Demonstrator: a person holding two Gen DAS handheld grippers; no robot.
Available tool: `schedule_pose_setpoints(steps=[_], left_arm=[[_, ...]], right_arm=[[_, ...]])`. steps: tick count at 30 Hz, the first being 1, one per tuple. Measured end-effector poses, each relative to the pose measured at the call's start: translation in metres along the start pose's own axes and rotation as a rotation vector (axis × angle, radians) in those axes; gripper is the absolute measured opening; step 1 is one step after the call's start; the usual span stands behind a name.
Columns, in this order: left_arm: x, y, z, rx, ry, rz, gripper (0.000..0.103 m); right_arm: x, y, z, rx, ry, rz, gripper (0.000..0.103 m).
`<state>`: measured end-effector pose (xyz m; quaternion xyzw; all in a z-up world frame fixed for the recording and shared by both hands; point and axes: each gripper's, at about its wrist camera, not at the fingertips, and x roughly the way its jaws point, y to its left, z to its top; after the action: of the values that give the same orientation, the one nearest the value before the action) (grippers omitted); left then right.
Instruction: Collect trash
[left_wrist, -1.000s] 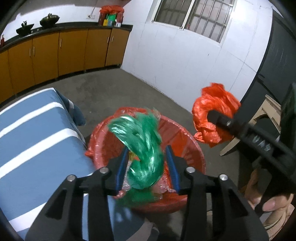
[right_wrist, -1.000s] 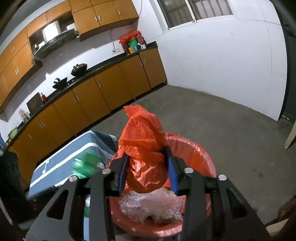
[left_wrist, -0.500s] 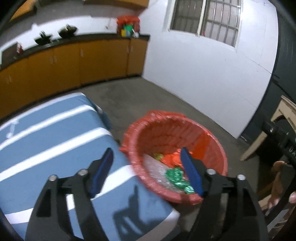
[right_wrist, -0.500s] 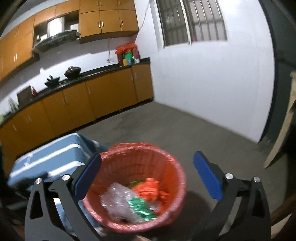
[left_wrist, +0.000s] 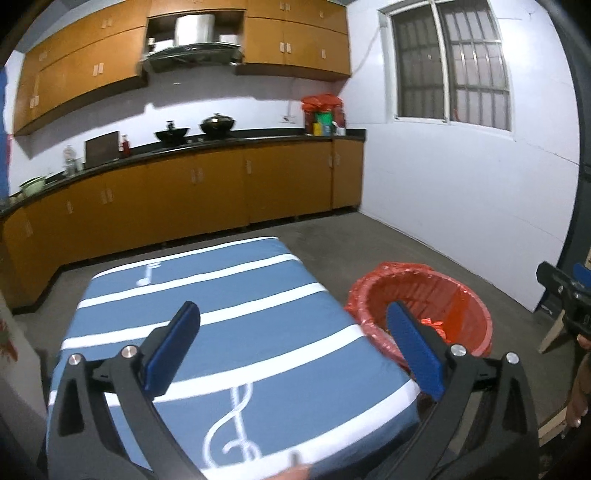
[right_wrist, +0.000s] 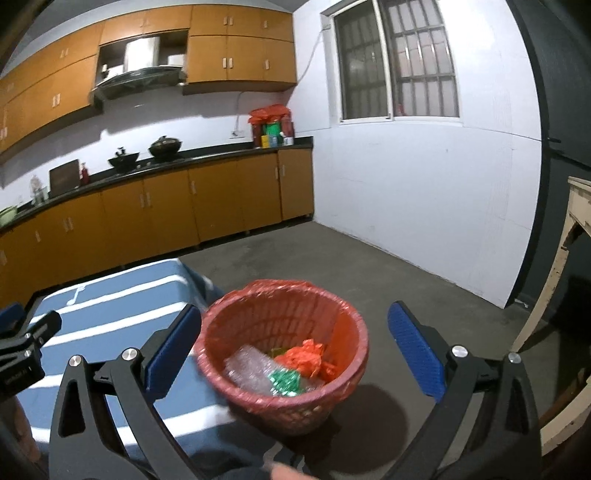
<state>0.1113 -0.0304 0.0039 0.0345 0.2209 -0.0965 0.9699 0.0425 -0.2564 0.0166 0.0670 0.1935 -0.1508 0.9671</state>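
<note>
- Left gripper (left_wrist: 291, 345): jaws opening, blue pads spread wide, nothing between them. It hangs above the blue-and-white striped table (left_wrist: 207, 295).
- Right gripper (right_wrist: 295, 343): fingers spread wide apart, empty. It points down toward the red basket (right_wrist: 343, 398), which sits between the two pads in its view.
- Basket stands on the grey floor (right_wrist: 369, 266), just beside the right edge of the table, and is lined with a red bag.
- Trash lies inside the basket: crumpled orange plastic (right_wrist: 306, 356), green foil wad (right_wrist: 284, 384) nearer, clear bubble wrap (right_wrist: 247, 369) to the left.
- Far side: orange cabinets (left_wrist: 221, 188), dark countertop with two woks (left_wrist: 218, 123).
- Barred window (left_wrist: 450, 62) in the white wall, far right.
</note>
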Motion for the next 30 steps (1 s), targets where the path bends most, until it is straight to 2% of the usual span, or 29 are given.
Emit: schedule_pose_setpoints(steps=[14, 23, 30], left_arm=[[-0.069, 0.026, -0.029, -0.071, -0.028, 0.098, 0.099], [-0.093, 0.028, -0.045, -0.079, -0.036, 0.184, 0.099], [-0.100, 0.028, -0.053, -0.076, -0.038, 0.218, 0.099]], right_arm=[[-0.043, 0.029, -0.022, -0.042, -0.023, 0.054, 0.100], [-0.059, 0.044, -0.037, -0.081, -0.032, 0.042, 0.100], [-0.063, 0.048, -0.046, -0.076, -0.018, 0.016, 0.100]])
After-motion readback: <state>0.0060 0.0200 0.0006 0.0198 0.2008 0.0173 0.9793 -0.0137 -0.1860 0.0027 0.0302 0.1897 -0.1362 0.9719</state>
